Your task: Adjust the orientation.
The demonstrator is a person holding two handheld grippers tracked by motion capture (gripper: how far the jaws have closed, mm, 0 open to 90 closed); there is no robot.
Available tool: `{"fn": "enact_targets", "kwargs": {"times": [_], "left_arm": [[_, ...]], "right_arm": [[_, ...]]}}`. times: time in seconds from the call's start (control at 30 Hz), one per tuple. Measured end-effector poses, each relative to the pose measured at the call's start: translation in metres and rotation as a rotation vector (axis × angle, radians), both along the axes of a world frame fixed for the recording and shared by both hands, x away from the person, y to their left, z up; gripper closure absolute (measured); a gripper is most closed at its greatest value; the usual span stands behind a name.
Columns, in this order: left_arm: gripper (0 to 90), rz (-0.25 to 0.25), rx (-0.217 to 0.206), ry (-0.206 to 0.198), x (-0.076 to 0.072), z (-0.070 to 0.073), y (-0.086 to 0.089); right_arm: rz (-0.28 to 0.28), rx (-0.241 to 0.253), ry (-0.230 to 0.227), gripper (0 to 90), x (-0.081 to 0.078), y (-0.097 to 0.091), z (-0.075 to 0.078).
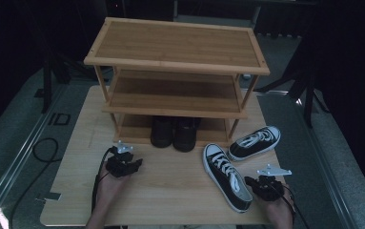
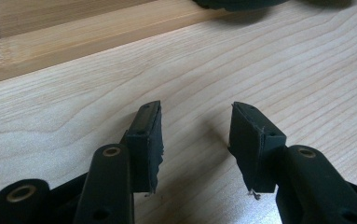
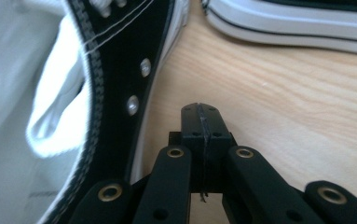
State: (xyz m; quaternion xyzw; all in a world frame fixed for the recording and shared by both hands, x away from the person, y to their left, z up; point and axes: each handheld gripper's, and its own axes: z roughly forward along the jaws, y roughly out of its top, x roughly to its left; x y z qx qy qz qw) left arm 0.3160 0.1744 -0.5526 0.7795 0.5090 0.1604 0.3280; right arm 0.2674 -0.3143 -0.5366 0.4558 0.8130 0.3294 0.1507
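A black-and-white sneaker (image 1: 227,176) lies on the wooden table (image 1: 170,191), toe pointing away. My right gripper (image 1: 255,182) rests beside its heel on the right. In the right gripper view the pads are pressed together with nothing between them, and the right gripper (image 3: 200,112) sits just right of the sneaker's black side wall (image 3: 120,79). A second sneaker (image 1: 255,142) lies at an angle farther back, and its white sole (image 3: 297,28) crosses the top of that view. My left gripper (image 1: 123,164) hovers over bare table; the left gripper (image 2: 195,135) is open and empty.
A three-tier wooden shoe rack (image 1: 177,67) stands at the back of the table. A pair of dark shoes (image 1: 173,133) sits on its bottom shelf. The rack's lowest board (image 2: 73,37) runs just ahead of my left gripper. Cables (image 1: 44,150) lie on the floor at left.
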Motion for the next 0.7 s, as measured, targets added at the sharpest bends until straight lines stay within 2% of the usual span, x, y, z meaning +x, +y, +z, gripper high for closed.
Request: {"fn": "enact_targets", "kwargs": {"times": [0.2, 0.27, 0.43, 0.7], "left_arm": [[54.1, -0.003, 0.002, 0.001, -0.001, 0.000, -0.001], [54.2, -0.003, 0.001, 0.000, 0.000, 0.000, -0.001], [54.0, -0.003, 0.001, 0.000, 0.000, 0.000, -0.001], [54.0, -0.007, 0.001, -0.002, -0.001, 0.000, -0.003]], "right_arm": [[0.054, 0.011, 0.032, 90.0, -0.004, 0.006, -0.003], [0.055, 0.009, 0.031, 90.0, -0.005, 0.007, -0.003], [0.084, 0.049, 0.037, 90.0, -0.005, 0.012, -0.003], [0.101, 0.033, 0.027, 90.0, -0.004, 0.027, -0.006]]}}
